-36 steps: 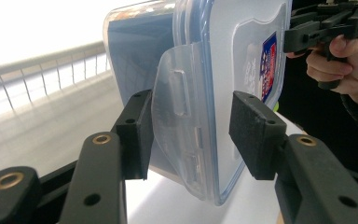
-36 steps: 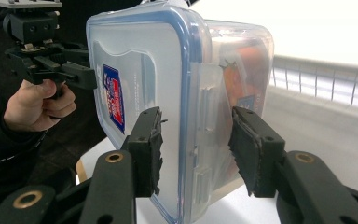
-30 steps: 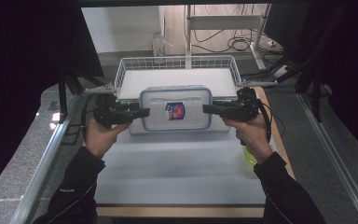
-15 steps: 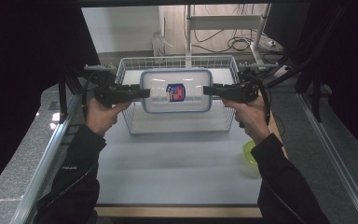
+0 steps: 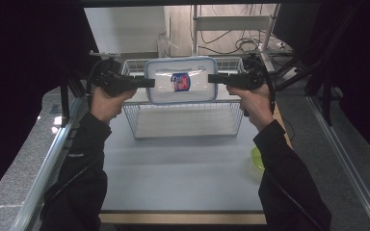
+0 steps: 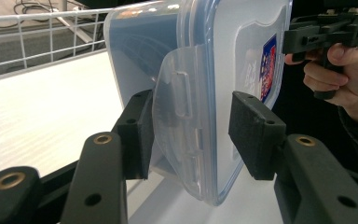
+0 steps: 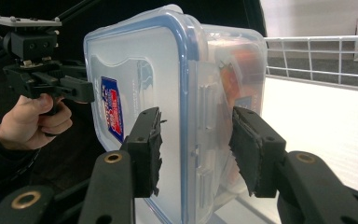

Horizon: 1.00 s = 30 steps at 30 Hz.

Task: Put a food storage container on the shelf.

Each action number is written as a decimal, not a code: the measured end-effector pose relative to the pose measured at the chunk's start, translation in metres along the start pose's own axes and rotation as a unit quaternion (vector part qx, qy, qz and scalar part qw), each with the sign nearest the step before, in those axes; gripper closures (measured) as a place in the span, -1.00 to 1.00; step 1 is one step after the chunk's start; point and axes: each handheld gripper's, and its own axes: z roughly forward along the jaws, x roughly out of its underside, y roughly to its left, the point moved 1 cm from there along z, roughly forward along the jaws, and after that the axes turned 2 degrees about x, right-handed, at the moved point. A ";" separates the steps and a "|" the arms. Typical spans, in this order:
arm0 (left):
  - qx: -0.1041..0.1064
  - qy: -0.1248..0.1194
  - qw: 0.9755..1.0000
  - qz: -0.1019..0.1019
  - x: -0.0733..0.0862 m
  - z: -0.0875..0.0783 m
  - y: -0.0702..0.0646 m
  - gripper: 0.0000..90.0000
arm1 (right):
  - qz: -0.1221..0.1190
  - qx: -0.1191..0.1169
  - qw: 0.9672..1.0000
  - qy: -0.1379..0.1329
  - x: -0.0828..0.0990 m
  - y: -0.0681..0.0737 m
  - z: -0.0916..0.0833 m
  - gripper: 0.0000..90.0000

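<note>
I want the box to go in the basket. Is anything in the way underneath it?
Nothing visible is. The plastic box, carried between the left tool and right tool, hangs above the wire basket, whose white floor looks bare. The green thing lies outside the basket.

1. the container (image 5: pixel 180 81) is clear plastic with a pale blue band around the lid's rim.
2. the label (image 5: pixel 180 82) on the lid is red and blue with white marks.
3. the wire basket (image 5: pixel 188 126) is white.
4. the left gripper (image 6: pixel 189 135) and right gripper (image 7: pixel 196 149) have black jaws with brass-coloured rivets.
5. the table (image 5: pixel 183 168) is pale grey-white with a tan wooden front edge.
6. a yellow-green thing (image 5: pixel 256 158) lies by the right sleeve.
7. the sleeves (image 5: pixel 79 163) are black.
</note>
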 end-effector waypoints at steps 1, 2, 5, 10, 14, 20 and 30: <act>0.000 0.001 1.000 -0.002 -0.001 0.001 0.002 0.14 | 0.003 0.000 1.000 0.000 -0.001 -0.002 0.002 0.20; -0.001 0.000 1.000 -0.004 -0.001 0.002 0.003 0.14 | 0.005 0.000 1.000 -0.001 -0.001 -0.004 0.003 0.20; -0.002 0.001 1.000 -0.008 -0.002 0.006 0.007 0.14 | 0.015 0.000 1.000 -0.002 -0.002 -0.010 0.007 0.19; 0.002 -0.002 1.000 -0.011 -0.002 0.010 0.012 0.15 | 0.031 0.002 1.000 0.006 -0.001 -0.017 0.011 0.17; 0.002 -0.011 1.000 -0.006 -0.001 0.012 0.013 0.14 | 0.038 0.004 0.999 0.003 -0.001 -0.020 0.012 0.16; -0.007 -0.021 1.000 0.004 0.002 0.017 0.015 0.02 | 0.029 0.012 1.000 -0.001 -0.001 -0.020 0.015 0.12; -0.018 -0.013 1.000 -0.002 0.004 0.021 0.017 -0.14 | 0.018 0.027 0.999 0.006 0.001 -0.023 0.020 0.07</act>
